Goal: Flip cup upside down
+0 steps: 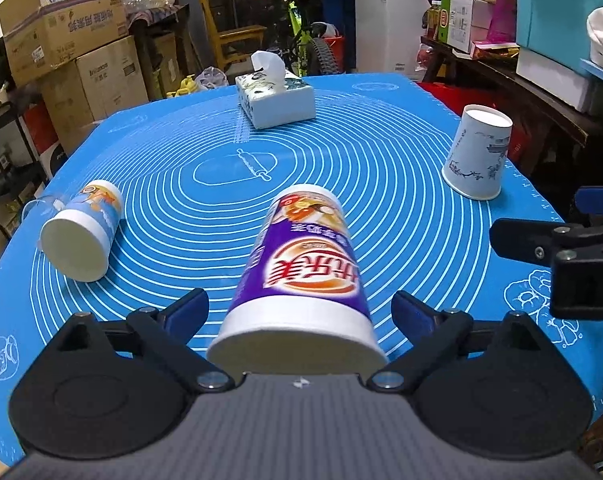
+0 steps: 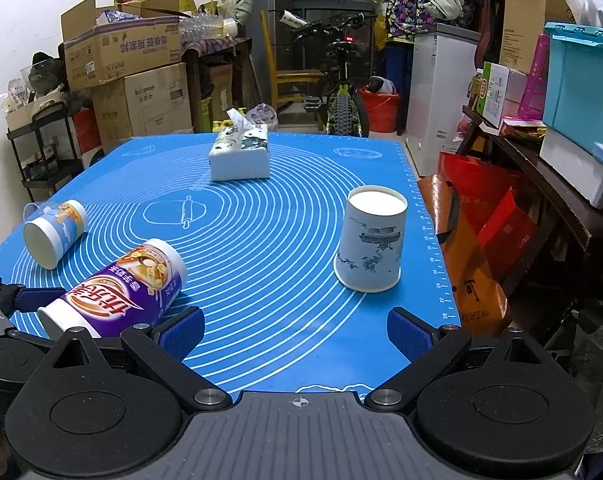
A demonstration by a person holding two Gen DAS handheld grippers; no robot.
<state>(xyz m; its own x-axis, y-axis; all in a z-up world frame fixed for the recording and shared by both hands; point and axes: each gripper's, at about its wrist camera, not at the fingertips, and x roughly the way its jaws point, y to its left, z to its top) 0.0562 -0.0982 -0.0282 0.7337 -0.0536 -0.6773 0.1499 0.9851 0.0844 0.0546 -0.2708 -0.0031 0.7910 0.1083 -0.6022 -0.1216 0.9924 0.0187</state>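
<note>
The purple cup (image 1: pixel 301 276) lies on its side on the blue mat (image 1: pixel 381 184) covering the desk, at about 6 o'clock from the mat's centre rings, its wide white end toward the left claw (image 1: pixel 301 316) and its narrower end pointing toward 12 o'clock. That claw stands released, one blue pad on either side of the cup's wide end and apart from it. The right claw (image 2: pixel 297 332) is likewise spread, holding nothing, over bare mat. The cup looks like thin printed paper: probably light, easily crushed, with a slick, rolling wall, so a gentle squeeze across the stiffer band near the wide rim seems the best hold. Whether anything is inside cannot be told. At 9 o'clock a smaller blue cup (image 1: pixel 81 232) lies on its side, mouth showing white and empty. At 3 o'clock a white paper cup (image 2: pixel 371 240) already stands inverted; at 12 o'clock sits a tissue box (image 1: pixel 275 94) with a tissue poking out.
</note>
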